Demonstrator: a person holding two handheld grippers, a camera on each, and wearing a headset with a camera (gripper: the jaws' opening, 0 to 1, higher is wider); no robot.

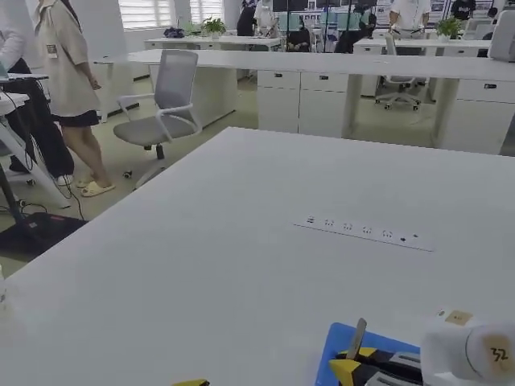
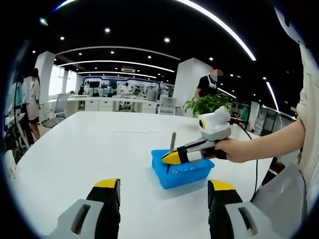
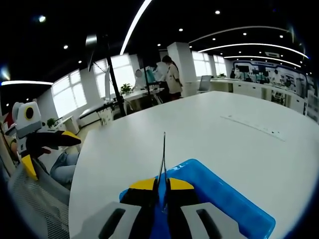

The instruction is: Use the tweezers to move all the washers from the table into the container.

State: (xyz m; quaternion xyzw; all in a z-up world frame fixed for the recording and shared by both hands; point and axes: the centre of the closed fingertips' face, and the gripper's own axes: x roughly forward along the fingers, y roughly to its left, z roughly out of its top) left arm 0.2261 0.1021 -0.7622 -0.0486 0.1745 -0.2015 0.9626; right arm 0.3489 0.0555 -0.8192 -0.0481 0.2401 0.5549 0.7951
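We see the right gripper [image 2: 169, 158] held about level by a hand [image 2: 233, 149] that reaches in from the right of the shallow blue plastic container [image 2: 182, 175], with the forearm stretched out behind it. Its yellow-tipped black jaws are pressed together on thin grey metal tweezers [image 2: 172, 143]. These stand nearly upright over the container's left end, with the broad top above the jaws and a thin dark lower end pointing down at the container.

The left gripper [image 2: 163, 196] sits low on the near side of the container, apart from it. Its two yellow-tipped jaws are spread wide with nothing between them.

The left gripper view gives us something the other two do not: a row of small pale ring-shaped washers [image 2: 183, 170] along the container's near wall. We cannot tell whether they lie inside and show through the wall or sit against it.

The right gripper view looks straight along the closed jaws. There the tweezers are a thin sliver up the middle, the container lies directly beneath, and the left gripper hangs off to the container's left with its jaws apart.

The head view catches the container's near corner and the right gripper's tips above it. Beyond the container it takes in the broad white surface [image 1: 201, 265], where a flush strip of sockets [image 1: 362, 232] lies well apart from it.
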